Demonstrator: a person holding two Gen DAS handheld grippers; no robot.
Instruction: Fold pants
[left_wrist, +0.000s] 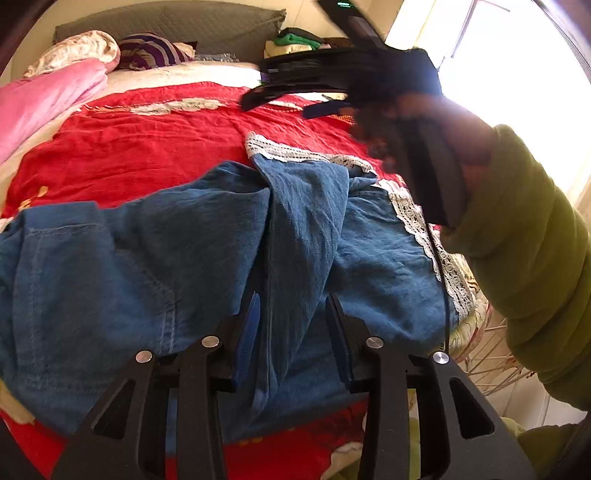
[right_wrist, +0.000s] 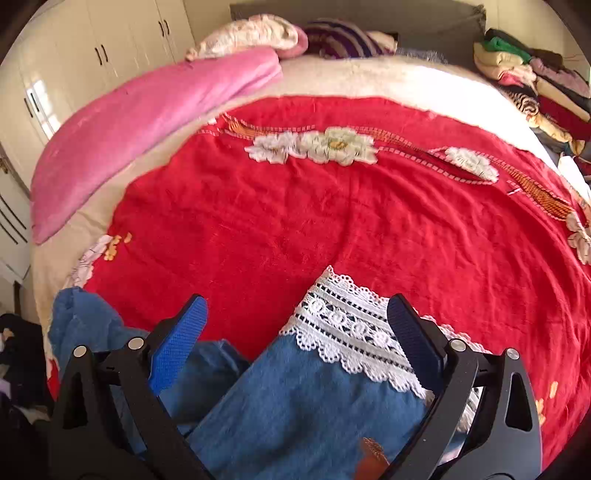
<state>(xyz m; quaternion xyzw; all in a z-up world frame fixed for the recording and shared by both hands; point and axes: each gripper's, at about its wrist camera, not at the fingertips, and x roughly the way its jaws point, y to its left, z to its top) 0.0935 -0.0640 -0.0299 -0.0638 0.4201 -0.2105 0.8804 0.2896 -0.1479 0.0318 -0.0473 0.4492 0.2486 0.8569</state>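
Note:
Blue denim pants (left_wrist: 177, 258) with white lace cuffs (left_wrist: 284, 151) lie crumpled on a red bedspread (left_wrist: 147, 147). My left gripper (left_wrist: 293, 306) is open, its jaws on either side of a raised fold of denim. My right gripper (right_wrist: 295, 314) is open above a leg end, with the lace cuff (right_wrist: 351, 332) between its blue pads (right_wrist: 177, 343). The pants (right_wrist: 314, 406) fill the bottom of the right wrist view. The right gripper (left_wrist: 291, 99) also shows in the left wrist view, held in a hand above the far side of the bed.
A pink blanket (right_wrist: 147, 122) lies along the bed's left side. Pillows (right_wrist: 258, 33) sit at the headboard. Stacked clothes (right_wrist: 535, 85) lie at the far right. White wardrobes (right_wrist: 74, 66) stand at the left. A green-sleeved arm (left_wrist: 524, 240) is at the right.

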